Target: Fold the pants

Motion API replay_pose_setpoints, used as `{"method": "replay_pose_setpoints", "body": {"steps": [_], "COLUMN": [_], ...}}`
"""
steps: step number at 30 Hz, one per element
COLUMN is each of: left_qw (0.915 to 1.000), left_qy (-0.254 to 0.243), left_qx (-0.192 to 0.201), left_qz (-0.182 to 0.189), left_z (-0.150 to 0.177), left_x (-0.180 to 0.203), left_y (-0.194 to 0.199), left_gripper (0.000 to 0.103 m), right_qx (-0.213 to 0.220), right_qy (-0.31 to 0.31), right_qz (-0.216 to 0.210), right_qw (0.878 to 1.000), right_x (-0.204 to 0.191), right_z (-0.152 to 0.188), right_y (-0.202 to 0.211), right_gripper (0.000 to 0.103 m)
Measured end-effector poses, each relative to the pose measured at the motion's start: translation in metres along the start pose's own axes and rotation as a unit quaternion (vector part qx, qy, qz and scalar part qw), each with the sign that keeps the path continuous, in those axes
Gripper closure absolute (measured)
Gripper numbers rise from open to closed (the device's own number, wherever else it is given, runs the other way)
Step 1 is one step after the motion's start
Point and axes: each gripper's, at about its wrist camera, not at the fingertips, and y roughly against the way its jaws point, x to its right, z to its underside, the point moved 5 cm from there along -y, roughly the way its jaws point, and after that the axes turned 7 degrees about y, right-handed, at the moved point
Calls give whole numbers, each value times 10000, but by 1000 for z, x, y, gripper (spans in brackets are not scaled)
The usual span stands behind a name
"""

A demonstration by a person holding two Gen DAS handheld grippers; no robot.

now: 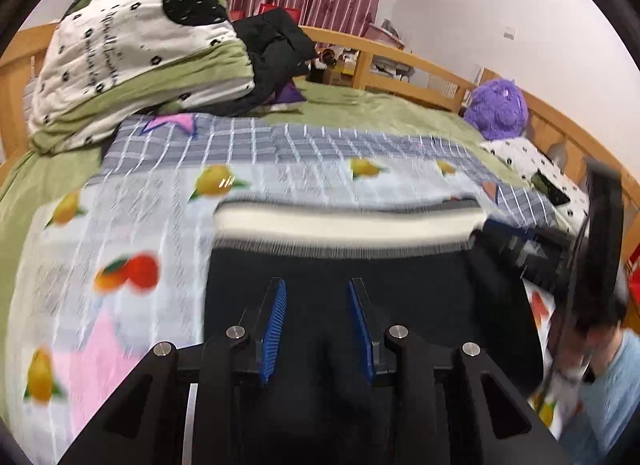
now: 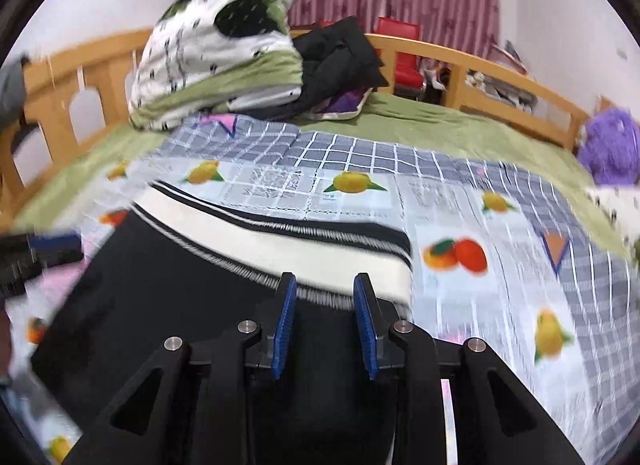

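Dark pants (image 1: 400, 285) lie flat on the fruit-print sheet, their cream, black-striped waistband (image 1: 348, 223) at the far end. My left gripper (image 1: 317, 283) hovers over the dark cloth just short of the waistband, blue pads apart, and no fold shows pinched between them. In the right wrist view the pants (image 2: 180, 289) fill the lower left and the waistband (image 2: 320, 261) runs slantwise. My right gripper (image 2: 325, 278) is at the waistband's near edge, pads apart, with the striped trim visible through the gap. Both views are blurred.
A rolled white-and-green quilt (image 1: 132, 53) and a black jacket (image 1: 276, 49) are piled at the back of the bed. A purple plush toy (image 1: 498, 107) sits by the wooden rail (image 1: 420, 65). A person's light-blue sleeve (image 1: 608, 385) is at the right.
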Motion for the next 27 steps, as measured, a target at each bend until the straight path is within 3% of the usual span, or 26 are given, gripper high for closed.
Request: {"method": "replay_pose_setpoints", "body": {"steps": [2, 4, 5, 7, 12, 14, 16, 18, 20, 22, 24, 27], "left_qw": [9997, 9972, 9965, 9969, 9965, 9970, 9986, 9972, 9947, 9962, 9977, 9978], "left_qy": [-50, 23, 202, 554, 669, 539, 246, -150, -144, 82, 255, 275], "left_qx": [-20, -284, -458, -395, -355, -260, 84, 260, -62, -220, -138, -162], "left_qz": [-240, -694, -668, -400, -346, -497, -465, -688, -1012, -836, -608, -587], "left_z": [-11, -11, -8, -6, -7, -16, -28, -33, -29, -27, -28, -25], "left_x": [-1, -13, -21, -32, -33, -24, -13, -3, -11, -20, -25, -26], "left_y": [-28, -64, -77, -83, -78, -72, -66, -69, -91, -99, -93, -96], "left_gripper": [73, 73, 73, 73, 73, 73, 73, 65, 65, 65, 65, 65], "right_qx": [-205, -395, -348, -367, -498, -480, -414, -305, -422, -526, -528, -502], "right_qy": [213, 459, 515, 386, 364, 287, 172, 124, 239, 195, 79, -5], "right_qz": [67, 376, 441, 324, 301, 224, 111, 146, 367, 394, 269, 235], "right_qw": [9995, 9975, 9971, 9981, 9976, 9982, 9989, 9994, 9981, 9976, 9982, 9985], "right_x": [-4, -2, -1, 5, 9, 11, 13, 13, 13, 16, 21, 23], "right_z": [0, 7, 7, 4, -1, -1, -7, -12, -11, -5, -6, -4], "right_y": [-27, -55, -60, -67, -80, -77, -68, -60, -66, -77, -78, -79], "right_gripper": [74, 75, 75, 75, 75, 75, 77, 77, 77, 77, 77, 77]}}
